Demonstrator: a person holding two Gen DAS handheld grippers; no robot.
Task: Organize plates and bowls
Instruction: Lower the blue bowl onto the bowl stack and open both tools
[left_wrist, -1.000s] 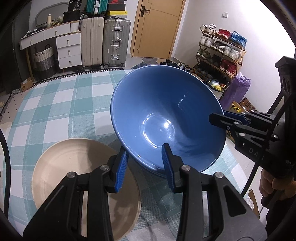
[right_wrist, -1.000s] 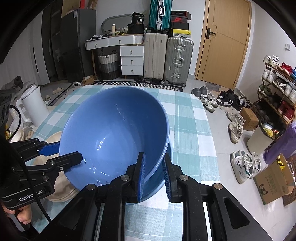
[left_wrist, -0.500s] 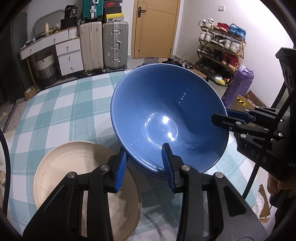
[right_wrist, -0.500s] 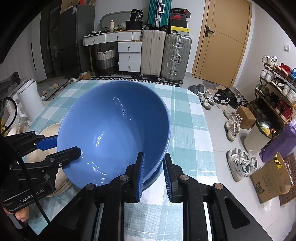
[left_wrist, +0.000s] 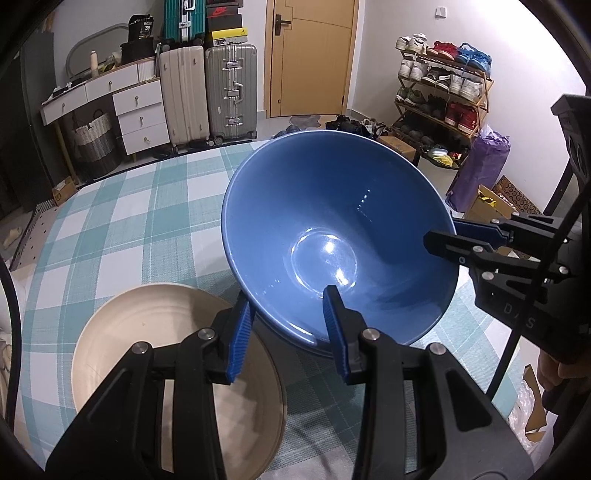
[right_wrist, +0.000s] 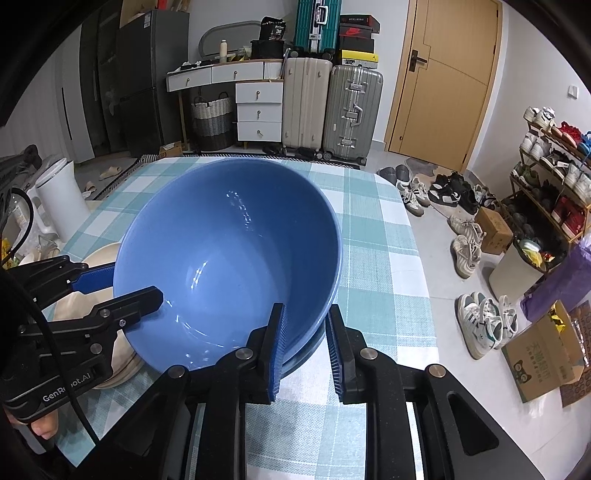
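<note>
A large blue bowl (left_wrist: 332, 229) (right_wrist: 229, 258) hangs tilted over the checked table, held by both grippers. My left gripper (left_wrist: 288, 325) is shut on its near rim, one pad outside the wall and one inside. My right gripper (right_wrist: 304, 343) is shut on the opposite rim in the same way. Each gripper shows in the other's view, the right gripper (left_wrist: 443, 234) and the left gripper (right_wrist: 136, 284) both clamped on the rim. The edge of a second blue dish (right_wrist: 314, 347) (left_wrist: 295, 341) shows just under the bowl. A cream plate (left_wrist: 147, 332) (right_wrist: 99, 299) lies to the bowl's left.
The table (left_wrist: 129, 221) has a teal and white checked cloth, and its right edge (right_wrist: 424, 295) is close to the bowl. On the floor beyond are shoes (right_wrist: 465, 251), a cardboard box (right_wrist: 543, 354) and a shoe rack (left_wrist: 443, 99). A white bin (right_wrist: 59, 195) stands left of the table.
The left gripper has rolled slightly with the bowl, shifting its view of the room. Both grips on the bowl's rim look the same.
</note>
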